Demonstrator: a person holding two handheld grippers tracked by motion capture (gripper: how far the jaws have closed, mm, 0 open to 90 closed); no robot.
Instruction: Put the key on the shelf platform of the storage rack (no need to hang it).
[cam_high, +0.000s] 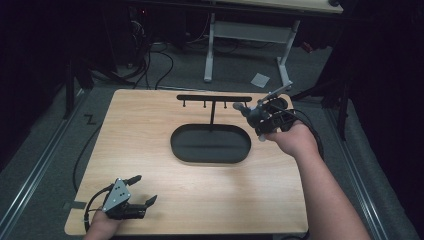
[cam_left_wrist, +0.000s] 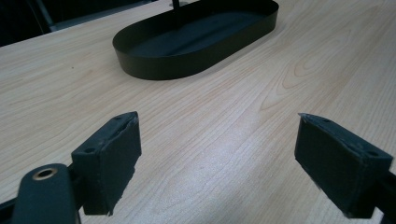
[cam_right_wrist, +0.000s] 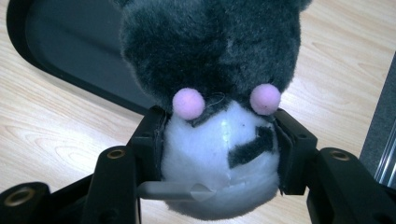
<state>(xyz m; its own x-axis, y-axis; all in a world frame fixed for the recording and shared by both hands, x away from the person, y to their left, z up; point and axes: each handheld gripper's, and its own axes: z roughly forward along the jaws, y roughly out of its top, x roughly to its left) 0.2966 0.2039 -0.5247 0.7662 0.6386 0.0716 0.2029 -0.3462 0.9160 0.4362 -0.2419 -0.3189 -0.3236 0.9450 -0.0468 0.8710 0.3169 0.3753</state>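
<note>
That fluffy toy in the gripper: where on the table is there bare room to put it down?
Bare wood lies between the oval tray and the near edge, right of the left gripper. The tray is empty too. It is crowded by the hook stand, where the right gripper holds the plush toy.

I see a light wood table (cam_high: 200, 200) on grey carpet floor (cam_high: 45, 150). Behind it stands a white-legged desk (cam_high: 250, 35), with black cables (cam_high: 160, 65) and a paper scrap (cam_high: 260, 79) on the floor. The room around is dark.
</note>
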